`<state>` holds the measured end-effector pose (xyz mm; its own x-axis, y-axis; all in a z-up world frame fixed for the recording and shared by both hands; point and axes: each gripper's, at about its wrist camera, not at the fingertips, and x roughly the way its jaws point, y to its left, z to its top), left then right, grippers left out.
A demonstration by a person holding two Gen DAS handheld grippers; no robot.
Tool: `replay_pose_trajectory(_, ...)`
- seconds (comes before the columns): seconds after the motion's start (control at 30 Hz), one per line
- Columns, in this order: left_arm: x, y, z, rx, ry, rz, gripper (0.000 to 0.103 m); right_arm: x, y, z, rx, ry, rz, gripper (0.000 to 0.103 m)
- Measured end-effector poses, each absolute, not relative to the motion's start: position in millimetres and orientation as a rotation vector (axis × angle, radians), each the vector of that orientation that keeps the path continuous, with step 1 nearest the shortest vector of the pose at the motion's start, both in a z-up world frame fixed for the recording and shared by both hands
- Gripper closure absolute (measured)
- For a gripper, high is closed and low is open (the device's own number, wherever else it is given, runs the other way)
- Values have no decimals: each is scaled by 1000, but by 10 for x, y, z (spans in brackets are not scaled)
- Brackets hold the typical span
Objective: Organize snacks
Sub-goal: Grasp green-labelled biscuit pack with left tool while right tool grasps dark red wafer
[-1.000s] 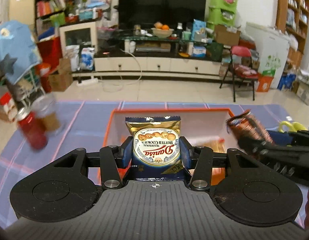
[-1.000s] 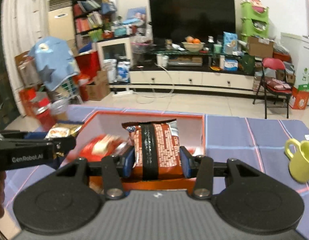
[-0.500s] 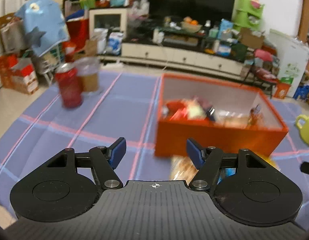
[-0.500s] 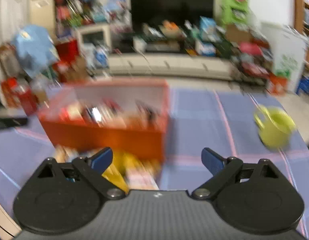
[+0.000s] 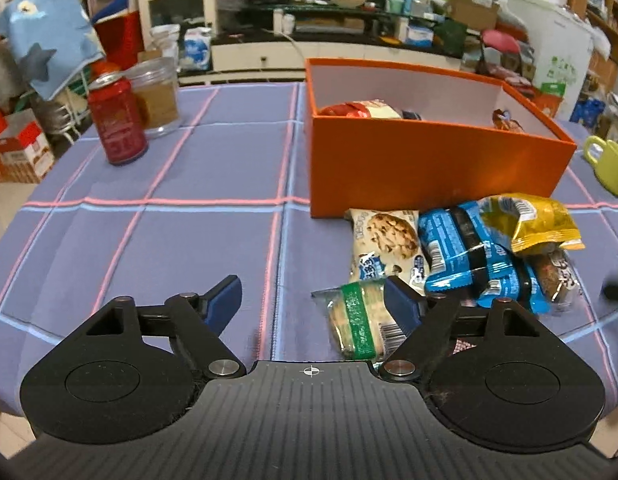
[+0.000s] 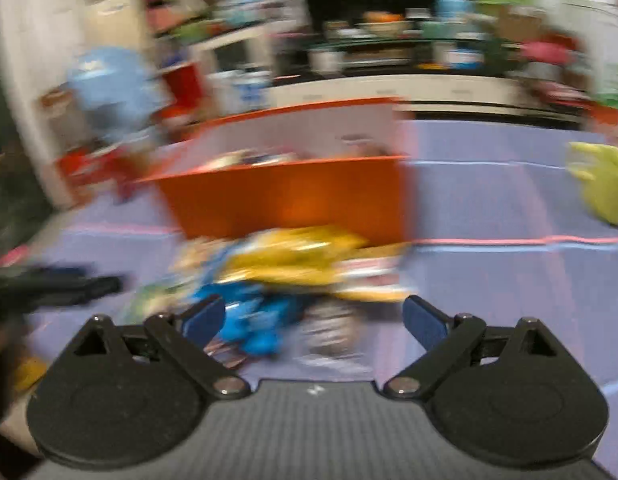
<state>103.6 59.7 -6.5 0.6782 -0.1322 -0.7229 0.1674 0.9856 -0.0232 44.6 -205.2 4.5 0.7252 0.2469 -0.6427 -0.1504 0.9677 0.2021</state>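
The open-topped orange cardboard box (image 5: 429,164) stands on a purple cloth with pink and pale-blue check lines (image 5: 169,240), and everything else is placed from it. Inside the box a red-and-white snack packet (image 5: 361,109) lies against its left wall, and a small brown wrapped snack (image 5: 507,120) sits toward its right end. Just in front of the box's near wall lies a loose heap of packets: a cream chocolate-chip cookie packet (image 5: 383,242) nearest the wall's left part, a bright blue foil wrapper (image 5: 465,256) beside it, a crumpled yellow foil bag (image 5: 529,220) resting on the blue one, and a clear cracker packet with a green band (image 5: 359,320) farthest from the box. The left gripper (image 5: 313,294) is low over the cloth in front of the box's left corner, its blue-padded tongs spreading wider; the green-banded packet lies just inside its right pad, but nothing is clamped. The right gripper (image 6: 313,316), seen through heavy blur, has its tongs spread wide above the same heap, gripping nothing. Left of the box, well apart, stand a red drink can (image 5: 117,120) and a clear plastic jar (image 5: 157,96); to the right of the box is a lime-green mug (image 5: 609,166).
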Motion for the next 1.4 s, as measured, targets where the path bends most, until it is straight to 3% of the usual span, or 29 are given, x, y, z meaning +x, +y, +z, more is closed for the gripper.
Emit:
replay_pose_trajectory(0.23,1085,591,-152,-20,866,-142,41,429,-1274,-103,-201,695,516,8)
replay_pose_trajectory(0.37,1128,693,-115,-47,862,-121,39,547,-1054,-204,-262,729,562,24)
replay_pose_trajectory(0.6,1159,767,-93,-66,863,-116,37,715,-916,-368,-292,807,619,31)
replay_pose_trajectory(0.73,1166,751,-112,-59,870,-123,37,824,-901,-472,-283,871,602,54)
replay_pose_trajectory(0.77,1166,750,-117,-58,870,-123,36,822,-900,-466,-274,877,592,55)
replay_pose_trajectory(1.1,1096,545,-280,-46,902,-85,32,531,-1204,-454,-131,939,212,51)
replay_pose_trajectory(1.17,1072,462,-315,-16,900,-69,32,505,-1249,-488,-118,916,170,33)
replay_pose_trajectory(1.23,1059,408,-347,12,889,-65,33,490,-1262,-520,-128,896,153,30)
replay_pose_trajectory(1.4,1040,388,-338,-23,885,-95,52,489,-1270,-506,-122,897,176,35)
